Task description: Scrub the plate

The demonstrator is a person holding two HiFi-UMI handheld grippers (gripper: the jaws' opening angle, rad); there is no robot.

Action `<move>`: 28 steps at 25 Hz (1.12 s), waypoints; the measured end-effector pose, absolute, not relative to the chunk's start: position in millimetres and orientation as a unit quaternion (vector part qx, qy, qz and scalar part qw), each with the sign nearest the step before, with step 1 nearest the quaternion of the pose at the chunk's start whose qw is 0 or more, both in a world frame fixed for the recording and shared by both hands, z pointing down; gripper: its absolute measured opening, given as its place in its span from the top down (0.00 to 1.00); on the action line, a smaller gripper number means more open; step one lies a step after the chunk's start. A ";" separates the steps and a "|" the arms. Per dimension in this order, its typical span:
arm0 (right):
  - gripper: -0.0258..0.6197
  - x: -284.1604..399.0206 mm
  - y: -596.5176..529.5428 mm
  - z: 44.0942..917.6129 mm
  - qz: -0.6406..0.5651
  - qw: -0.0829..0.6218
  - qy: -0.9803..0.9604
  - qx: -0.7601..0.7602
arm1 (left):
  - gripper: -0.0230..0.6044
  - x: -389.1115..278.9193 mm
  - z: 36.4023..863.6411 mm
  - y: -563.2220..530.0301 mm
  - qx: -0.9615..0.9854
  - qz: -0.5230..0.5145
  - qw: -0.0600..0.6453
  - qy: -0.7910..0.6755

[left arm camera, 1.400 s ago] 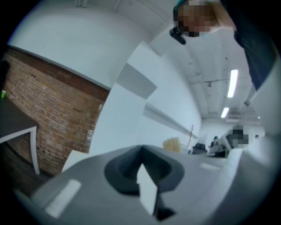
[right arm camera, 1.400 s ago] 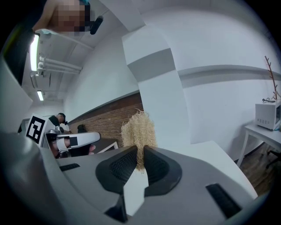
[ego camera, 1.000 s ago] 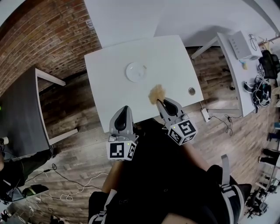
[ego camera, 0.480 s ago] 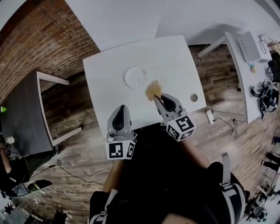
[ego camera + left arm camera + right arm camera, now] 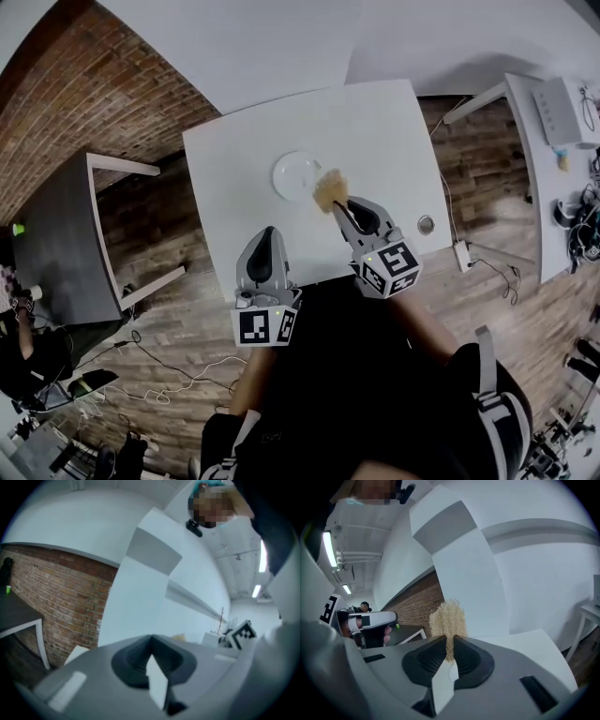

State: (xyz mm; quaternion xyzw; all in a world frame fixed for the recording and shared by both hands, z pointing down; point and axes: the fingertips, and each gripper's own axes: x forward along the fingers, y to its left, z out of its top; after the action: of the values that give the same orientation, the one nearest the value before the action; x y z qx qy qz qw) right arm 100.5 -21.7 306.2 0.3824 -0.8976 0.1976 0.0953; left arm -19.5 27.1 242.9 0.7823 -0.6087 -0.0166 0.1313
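Sitting flat near the middle of the table (image 5: 375, 131), the plate (image 5: 292, 174) is white and bare, and nothing pins it. Scrubber (image 5: 329, 190) hangs over its 4 o'clock rim. I can't tell from the head view whether it touches.

Right gripper (image 5: 341, 210) is clamped on the scrubber's lower end, so most of the fibre pad sticks out past the jaws. That leaves a soft free face to rub with and keeps the jaws off the plate.

Left gripper (image 5: 262, 251) is at the plate's 7 o'clock, over the near table edge, jaws together with nothing between them. My read: it's parked clear of the scrub path, close enough to steady the plate if it slides.

Small round thing (image 5: 427, 224) sits at the plate's 4 o'clock, well apart, near the table edge. Looks irrelevant.

Judgement: scrubber is at the plate, scrubbing not yet begun.
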 end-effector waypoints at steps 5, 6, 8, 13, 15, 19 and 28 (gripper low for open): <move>0.89 94.5 -44.8 319.6 0.194 0.115 -0.889 0.397 | 0.96 -32.0 257.4 8.2 0.787 -0.015 0.145 -0.599; 0.89 93.3 -50.5 322.4 0.194 0.118 -0.887 0.402 | 0.96 -34.6 261.8 2.8 0.789 -0.014 0.150 -0.596; 0.90 91.6 -58.9 330.2 0.200 0.123 -0.881 0.411 | 0.96 -37.8 269.2 -6.6 0.795 -0.009 0.153 -0.587; 0.90 86.1 -68.9 369.3 0.227 0.155 -0.865 0.421 | 0.96 -44.0 285.3 -29.0 0.807 0.003 0.156 -0.570; 0.90 83.2 -69.6 387.7 0.235 0.170 -0.860 0.419 | 0.96 -45.6 291.7 -35.7 0.810 0.004 0.156 -0.565; 0.89 77.1 -69.2 425.4 0.253 0.202 -0.851 0.414 | 0.96 -47.7 309.1 -42.6 0.812 0.005 0.168 -0.559; 0.90 73.2 -69.6 494.2 0.298 0.266 -0.817 0.415 | 0.96 -57.4 350.0 -50.2 0.814 0.010 0.191 -0.549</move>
State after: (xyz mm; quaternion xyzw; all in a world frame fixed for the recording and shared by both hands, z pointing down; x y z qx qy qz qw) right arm 73.2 -69.6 494.2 0.4146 -0.8174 0.2982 0.2665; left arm -57.4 -50.2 350.0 0.8136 -0.5492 0.0100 0.1906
